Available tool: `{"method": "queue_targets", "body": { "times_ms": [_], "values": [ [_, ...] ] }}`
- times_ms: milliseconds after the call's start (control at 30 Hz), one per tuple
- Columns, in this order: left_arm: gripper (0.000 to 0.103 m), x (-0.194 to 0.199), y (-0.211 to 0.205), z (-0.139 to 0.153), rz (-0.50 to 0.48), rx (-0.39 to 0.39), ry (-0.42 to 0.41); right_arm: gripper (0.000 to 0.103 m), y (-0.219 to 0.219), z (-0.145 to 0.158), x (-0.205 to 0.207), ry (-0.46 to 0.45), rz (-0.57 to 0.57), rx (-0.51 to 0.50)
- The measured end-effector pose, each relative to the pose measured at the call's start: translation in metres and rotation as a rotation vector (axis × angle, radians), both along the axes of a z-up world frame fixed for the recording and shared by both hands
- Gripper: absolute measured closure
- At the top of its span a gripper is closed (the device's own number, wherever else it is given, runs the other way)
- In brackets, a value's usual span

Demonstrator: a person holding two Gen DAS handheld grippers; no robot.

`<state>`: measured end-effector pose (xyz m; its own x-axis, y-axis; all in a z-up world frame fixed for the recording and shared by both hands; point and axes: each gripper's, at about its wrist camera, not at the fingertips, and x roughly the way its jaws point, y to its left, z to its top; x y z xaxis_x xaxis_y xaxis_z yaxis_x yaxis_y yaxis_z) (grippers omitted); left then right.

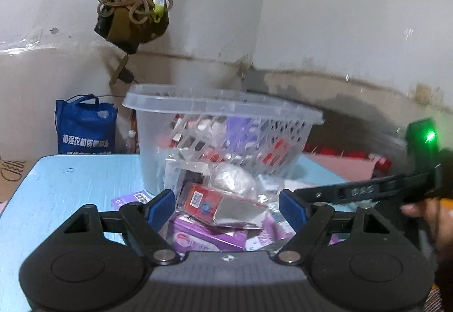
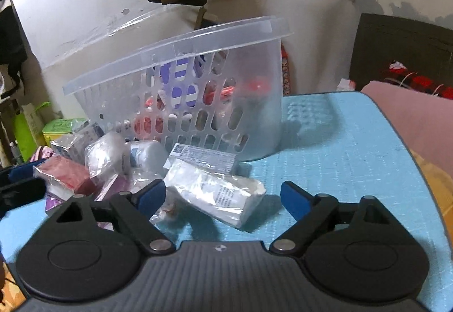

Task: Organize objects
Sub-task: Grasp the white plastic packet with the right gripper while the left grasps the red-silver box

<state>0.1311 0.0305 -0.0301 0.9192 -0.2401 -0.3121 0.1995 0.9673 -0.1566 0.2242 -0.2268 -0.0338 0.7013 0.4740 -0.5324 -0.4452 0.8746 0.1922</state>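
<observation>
From the left wrist, the left tongs [image 1: 226,205] stand apart over a red box [image 1: 208,203] atop purple boxes [image 1: 209,237], in front of the clear perforated basket [image 1: 223,108] on the blue bench [image 1: 62,193].

From the right wrist, the right tongs [image 2: 222,197] stand apart around a white plastic-wrapped packet [image 2: 218,195] lying just before the basket.

1. White Chinese characters on the blue tote bag [image 1: 85,127], first line roughly "加强农机质量"; second line cut off by the bench [image 1: 70,193].
2. QR code and round blue emblem on the red box [image 1: 202,203]; wording illegible.
3. Barcode on the purple box [image 1: 130,198]; digits too small.
4. Fine print on the white packet [image 2: 218,193], unreadable.
</observation>
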Motion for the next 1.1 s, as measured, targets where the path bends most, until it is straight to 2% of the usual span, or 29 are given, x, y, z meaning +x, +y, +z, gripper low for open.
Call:
{"method": "queue_targets", "body": {
  "times_ms": [133, 300, 333, 367, 400, 500, 833, 1100],
  "values": [
    [0.019, 0.008, -0.012, 0.0, 0.005, 0.029, 0.021, 0.013, -0.002, -0.002, 0.001, 0.017, 0.012, 0.022],
    [0.019, 0.008, -0.03, -0.001, 0.061, 0.149, 0.011, 0.013, 0.0, -0.003, 0.003, 0.016, 0.025, 0.024],
    [0.02, 0.007, -0.032, -0.002, 0.065, 0.167, 0.007, 0.019, 0.0, -0.003, 0.002, 0.015, 0.027, 0.027],
    [0.026, 0.006, -0.033, -0.002, 0.07, 0.176, 0.0, 0.025, -0.001, -0.003, 0.001, 0.008, 0.031, 0.036],
    [0.027, 0.004, -0.032, -0.001, 0.07, 0.169, -0.006, 0.031, -0.001, -0.002, 0.0, 0.001, 0.033, 0.045],
    [0.027, -0.002, -0.024, -0.001, 0.052, 0.103, -0.026, 0.031, -0.001, -0.002, -0.004, -0.016, 0.036, 0.05],
    [0.027, -0.015, 0.006, -0.002, 0.08, -0.017, -0.093, 0.032, -0.007, 0.003, -0.018, -0.131, -0.013, 0.081],
    [0.027, -0.026, 0.028, -0.016, 0.062, -0.179, -0.147, 0.032, -0.008, 0.005, -0.022, -0.198, -0.018, 0.098]
  ]
}}
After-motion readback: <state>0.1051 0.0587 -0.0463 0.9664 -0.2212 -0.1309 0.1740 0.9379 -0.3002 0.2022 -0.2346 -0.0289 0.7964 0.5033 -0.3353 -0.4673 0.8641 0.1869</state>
